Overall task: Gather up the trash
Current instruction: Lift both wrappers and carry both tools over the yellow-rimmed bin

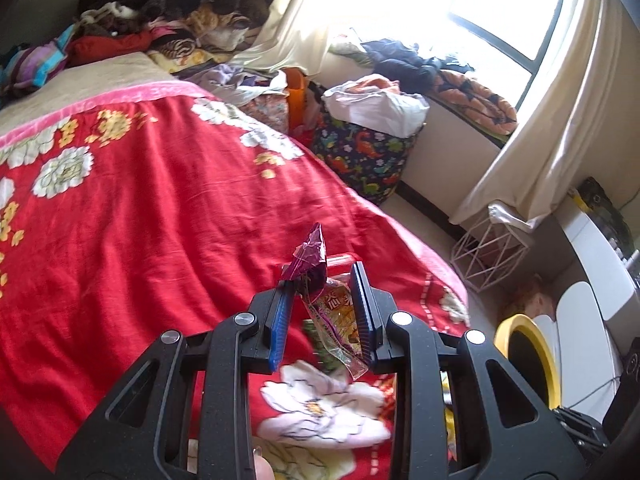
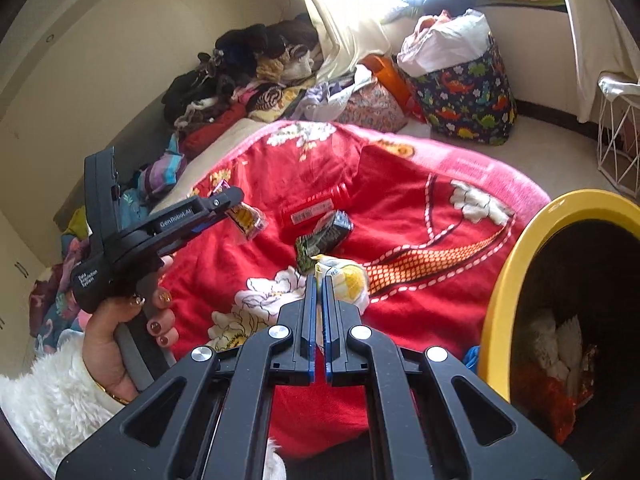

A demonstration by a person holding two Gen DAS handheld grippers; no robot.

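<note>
- Low in the middle of the left wrist view, the left gripper [image 1: 326,300] has its jaws part-way closed on a bundle of snack wrappers [image 1: 328,300]: a purple foil piece sticks up above the pads and a clear printed bag hangs down between them.
- Crinkly film like this looks nearly weightless, limp and slick; a pinch across a bunched part should hold better than one on a loose edge.
- Behind it spreads the red blanket [image 1: 160,208] on the bed, and the yellow bin [image 1: 524,356] shows at the lower right of this frame.
- Centre-low in the right wrist view, the right gripper [image 2: 319,284] has its jaws shut almost pad to pad on the edge of a white and yellow wrapper [image 2: 344,282], soft and crumpled, which bulges out to the right of the tips.
- More trash lies on the blanket just above: a dark green packet [image 2: 324,238], light and easily crushed, and a red bottle [image 2: 316,208] beyond it, which looks stiffer and best taken across its body.
- At the left of this frame a hand [image 2: 120,340] carries the left gripper with its wrappers; the bin, already holding litter, fills the right edge.
</note>
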